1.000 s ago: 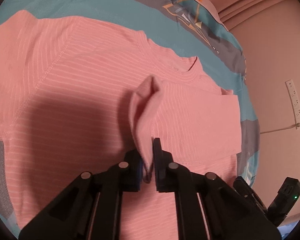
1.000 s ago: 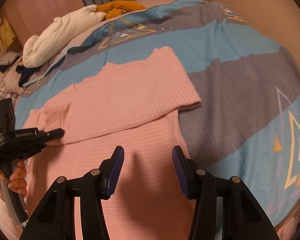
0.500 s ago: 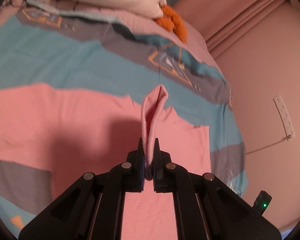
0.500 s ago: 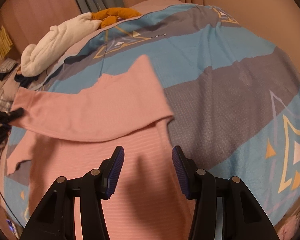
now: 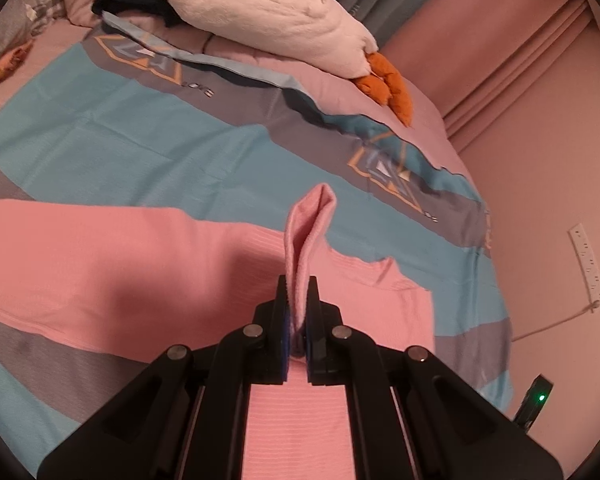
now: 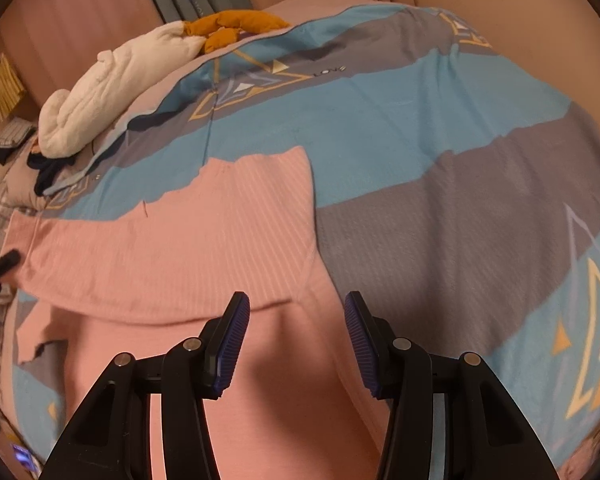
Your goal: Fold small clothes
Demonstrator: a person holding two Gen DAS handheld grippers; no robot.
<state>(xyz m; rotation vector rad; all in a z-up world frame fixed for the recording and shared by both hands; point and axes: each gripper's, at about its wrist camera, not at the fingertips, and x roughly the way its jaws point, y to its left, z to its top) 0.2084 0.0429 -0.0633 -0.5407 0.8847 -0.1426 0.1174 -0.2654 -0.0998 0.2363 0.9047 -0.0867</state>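
A pink ribbed long-sleeved top (image 6: 172, 256) lies on the bed, also in the left wrist view (image 5: 100, 264). My left gripper (image 5: 298, 300) is shut on the cuff of its sleeve (image 5: 306, 236), which stands up in a loop between the fingers and is lifted above the bed. The tip of that gripper (image 6: 4, 260) shows at the left edge of the right wrist view, holding the sleeve stretched out sideways. My right gripper (image 6: 298, 340) is open and empty, hovering over the lower body of the top.
The bed has a blue and grey patterned cover (image 6: 440, 160). A white plush toy with orange feet (image 5: 284, 12) lies at the head of the bed, also in the right wrist view (image 6: 112, 84). A wall socket with a cable (image 5: 588, 268) is on the right wall.
My left gripper has lifted the sleeve cuff and pulled it out to the left, unfolding the sleeve off the body. My right gripper has stayed open and nearly still.
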